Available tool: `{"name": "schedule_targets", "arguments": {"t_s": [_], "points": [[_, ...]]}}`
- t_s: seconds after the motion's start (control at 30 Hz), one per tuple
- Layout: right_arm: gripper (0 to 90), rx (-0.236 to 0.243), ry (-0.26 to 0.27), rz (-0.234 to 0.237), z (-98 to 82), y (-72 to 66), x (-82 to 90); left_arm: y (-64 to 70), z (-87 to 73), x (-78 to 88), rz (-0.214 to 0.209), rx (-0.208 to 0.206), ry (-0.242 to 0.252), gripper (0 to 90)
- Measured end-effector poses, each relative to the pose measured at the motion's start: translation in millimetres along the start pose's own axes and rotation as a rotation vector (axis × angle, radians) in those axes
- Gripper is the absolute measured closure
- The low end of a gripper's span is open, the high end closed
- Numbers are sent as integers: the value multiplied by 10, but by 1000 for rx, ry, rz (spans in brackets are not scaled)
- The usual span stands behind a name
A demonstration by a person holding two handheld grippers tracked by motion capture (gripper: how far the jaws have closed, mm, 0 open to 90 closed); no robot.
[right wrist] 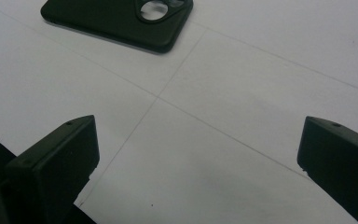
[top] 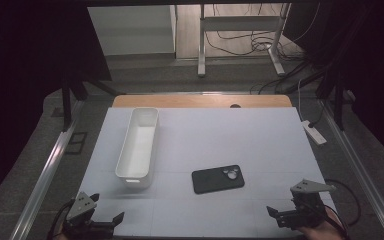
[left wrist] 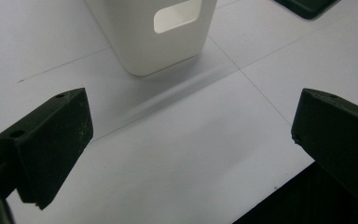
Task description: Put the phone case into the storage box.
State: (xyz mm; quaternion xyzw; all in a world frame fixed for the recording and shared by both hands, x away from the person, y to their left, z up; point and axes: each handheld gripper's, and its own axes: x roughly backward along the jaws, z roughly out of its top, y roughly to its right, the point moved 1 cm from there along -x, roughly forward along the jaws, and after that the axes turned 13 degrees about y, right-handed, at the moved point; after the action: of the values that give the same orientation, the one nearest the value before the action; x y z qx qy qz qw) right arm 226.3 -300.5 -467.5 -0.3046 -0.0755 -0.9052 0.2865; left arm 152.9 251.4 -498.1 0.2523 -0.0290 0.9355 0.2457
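Note:
A black phone case (top: 218, 178) lies flat on the white table, camera cut-out up; its near edge appears in the right gripper view (right wrist: 121, 18). A long white bin (top: 139, 145) stands left of it, and its handle end fills the top of the left gripper view (left wrist: 158, 32). My left gripper (top: 107, 220) rests at the table's front left corner, jaws wide apart with nothing between them. My right gripper (top: 280, 215) sits at the front right, also open and empty, a short way from the case.
The white table surface (top: 260, 145) has a wooden strip (top: 200, 101) along its far edge. A white power strip (top: 314, 132) lies on the floor at the right. Metal rails (top: 45, 175) run along both sides. Desk legs and cables stand beyond.

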Motion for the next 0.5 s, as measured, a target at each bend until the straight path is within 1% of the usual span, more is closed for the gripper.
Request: {"name": "schedule_targets", "arguments": {"t_s": [0.13, 0.23, 0.4, 0.5], "points": [[0, 4, 2, -4, 22, 6, -6, -3, 0, 1, 2, 3, 0, 0], [0, 2, -11, 5, 31, 12, -27, 1, 1, -1, 2, -1, -2, 0], [0, 9, -12, 8, 50, 8, -48, 12, 2, -6, 2, -11, -6, 0], [0, 14, -12, 17, 80, 4, -74, 14, 2, -7, 2, -13, -8, 0]]}}
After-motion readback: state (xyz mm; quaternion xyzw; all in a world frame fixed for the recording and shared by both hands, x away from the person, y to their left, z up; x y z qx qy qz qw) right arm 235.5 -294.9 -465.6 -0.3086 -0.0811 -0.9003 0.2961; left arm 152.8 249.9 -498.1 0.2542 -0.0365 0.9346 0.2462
